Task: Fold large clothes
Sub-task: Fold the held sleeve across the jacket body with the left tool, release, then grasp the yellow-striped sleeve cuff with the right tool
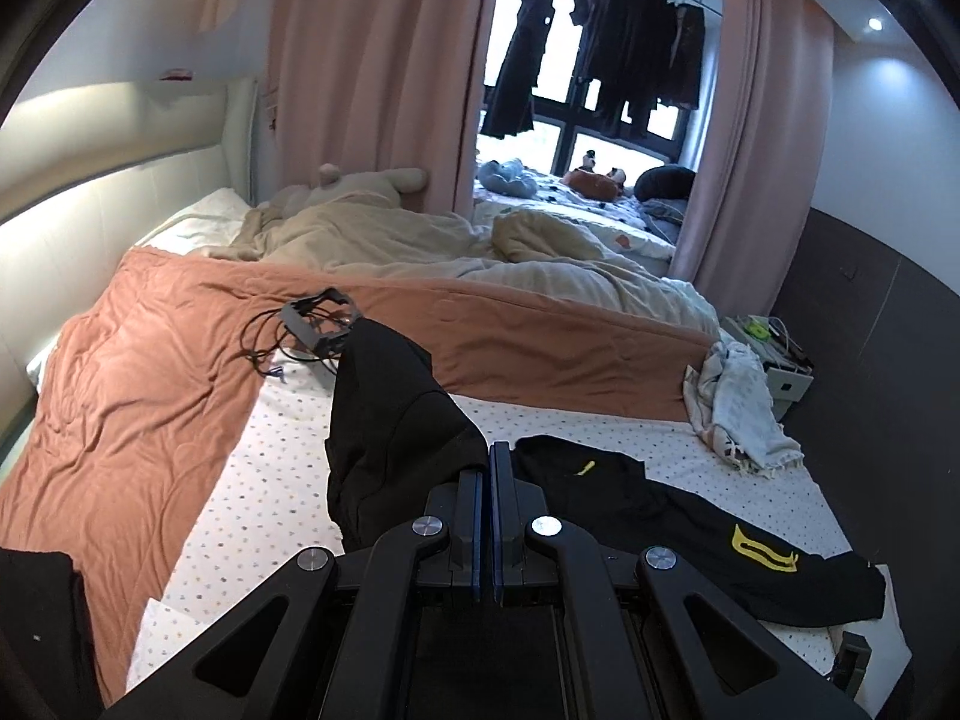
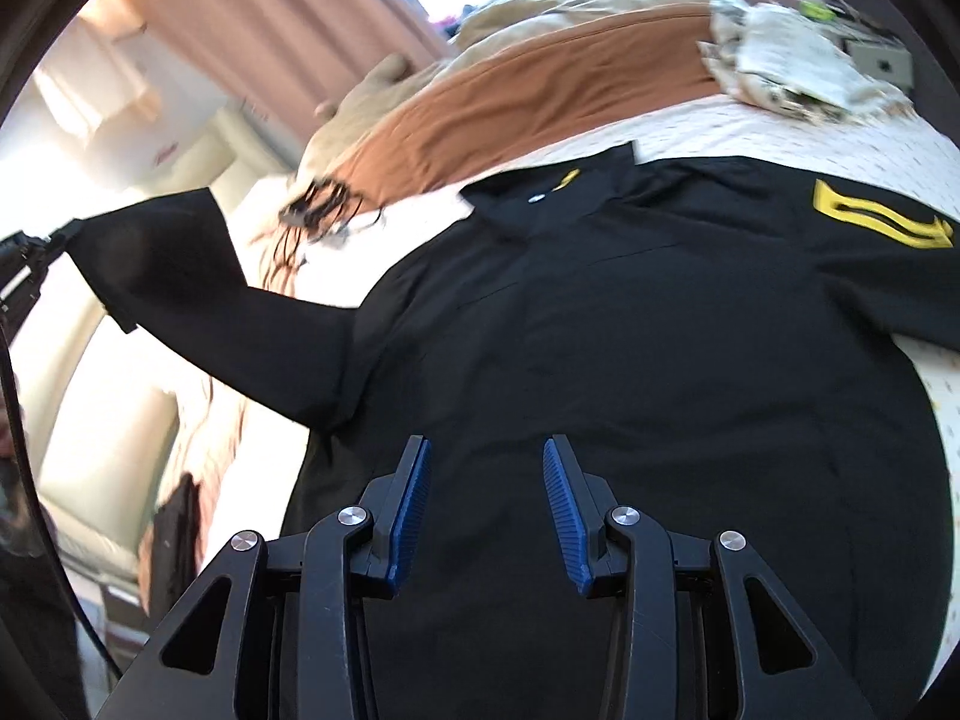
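A home bedroom: unmade bed (image 1: 180,360), pink curtains (image 1: 372,72).

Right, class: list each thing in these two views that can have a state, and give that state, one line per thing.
Left gripper: shut on the black shirt's sleeve, lifted off the bed.
Right gripper: open, nothing between its pads, above the shirt.
Black shirt: spread on the bed, unfolded, one sleeve raised.
Curtains: parted.
Orange blanket: rumpled.
White cloth: crumpled.
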`<state>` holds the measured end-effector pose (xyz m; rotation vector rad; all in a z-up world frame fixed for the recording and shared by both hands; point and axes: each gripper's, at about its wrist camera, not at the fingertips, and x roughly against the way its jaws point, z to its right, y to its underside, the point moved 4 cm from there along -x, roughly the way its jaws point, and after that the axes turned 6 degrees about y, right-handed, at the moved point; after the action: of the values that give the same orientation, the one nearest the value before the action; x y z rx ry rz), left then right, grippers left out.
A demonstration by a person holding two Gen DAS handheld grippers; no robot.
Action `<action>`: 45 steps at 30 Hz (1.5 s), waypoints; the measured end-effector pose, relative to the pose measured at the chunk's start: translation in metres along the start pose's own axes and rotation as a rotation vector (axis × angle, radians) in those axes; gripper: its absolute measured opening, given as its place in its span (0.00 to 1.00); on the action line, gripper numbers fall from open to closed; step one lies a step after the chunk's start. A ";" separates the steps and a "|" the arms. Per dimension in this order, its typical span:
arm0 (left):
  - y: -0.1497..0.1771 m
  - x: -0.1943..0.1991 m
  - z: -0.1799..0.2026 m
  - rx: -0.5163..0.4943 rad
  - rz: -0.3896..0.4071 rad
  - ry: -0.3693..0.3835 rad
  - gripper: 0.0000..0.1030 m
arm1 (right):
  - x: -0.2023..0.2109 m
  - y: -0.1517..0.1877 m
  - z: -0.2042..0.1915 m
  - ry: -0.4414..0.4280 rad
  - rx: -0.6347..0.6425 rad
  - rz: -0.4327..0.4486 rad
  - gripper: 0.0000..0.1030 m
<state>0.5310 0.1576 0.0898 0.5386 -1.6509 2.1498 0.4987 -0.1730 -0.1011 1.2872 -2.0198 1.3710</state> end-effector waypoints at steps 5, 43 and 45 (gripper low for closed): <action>0.015 -0.036 0.046 -0.038 -0.046 0.048 0.01 | -0.005 -0.007 0.036 0.065 -0.065 -0.001 0.40; 0.194 -0.104 0.043 0.146 -0.222 0.150 0.91 | -0.041 -0.024 0.090 0.154 -0.223 -0.033 0.40; 0.191 -0.099 0.024 0.153 -0.207 0.114 0.91 | -0.045 -0.023 0.075 0.110 -0.193 -0.032 0.40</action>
<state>0.5194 0.0820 -0.1125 0.5918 -1.3173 2.1223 0.5544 -0.2194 -0.1550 1.1299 -1.9934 1.1739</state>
